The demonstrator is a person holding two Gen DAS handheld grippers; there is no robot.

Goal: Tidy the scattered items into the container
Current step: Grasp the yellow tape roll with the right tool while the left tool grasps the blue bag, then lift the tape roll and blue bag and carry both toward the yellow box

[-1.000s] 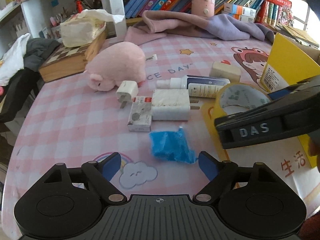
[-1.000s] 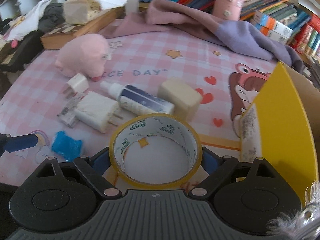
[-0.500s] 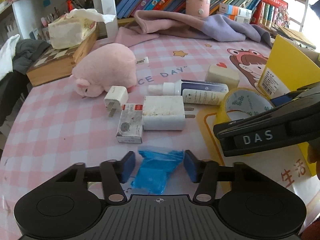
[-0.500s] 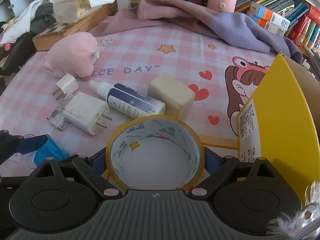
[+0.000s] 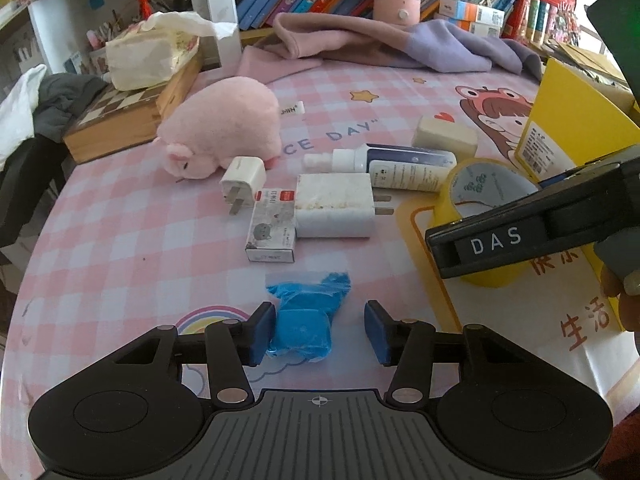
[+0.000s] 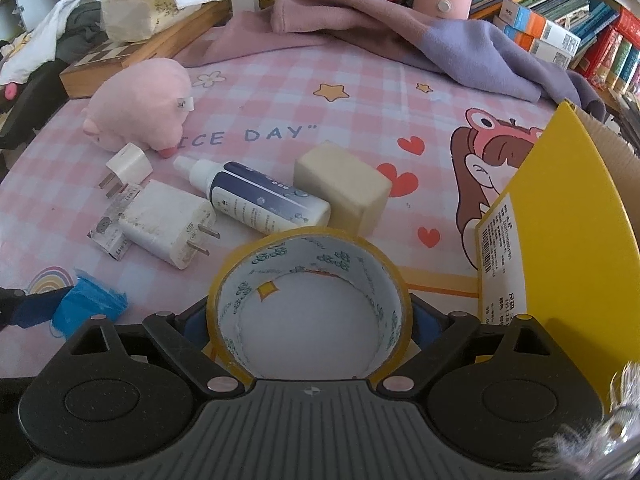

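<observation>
left gripper point(image 5: 319, 332) sits low over the near edge of the table point(image 5: 120, 240), with the blue bag point(image 5: 306, 316) between its fingers. jaws have just been closing on it: the left pad touches the bag's left side, while the right pad stands clear of it with bare cloth showing in the gap, so it's no pinch, just a bracket. the bag's long axis runs near-to-far, roughly along the fingers, and most of its bulk is off-centre toward the left pad; the far crumpled end sticks out past the tips. i'd shift a bit left or just close further, since the soft bag should squash in. right gripper point(image 6: 310, 320) is pinching the tape roll point(image 6: 310, 304) across its width, pads hidden behind the roll's sides, so contact is my read rather than seen. the roll stands on edge with its hole facing the camera. the yellow box point(image 6: 568, 240) is just right of the right gripper and well right of the left one, so the tape goes in first. the bag has a longer carry to the right, across the right arm.
</observation>
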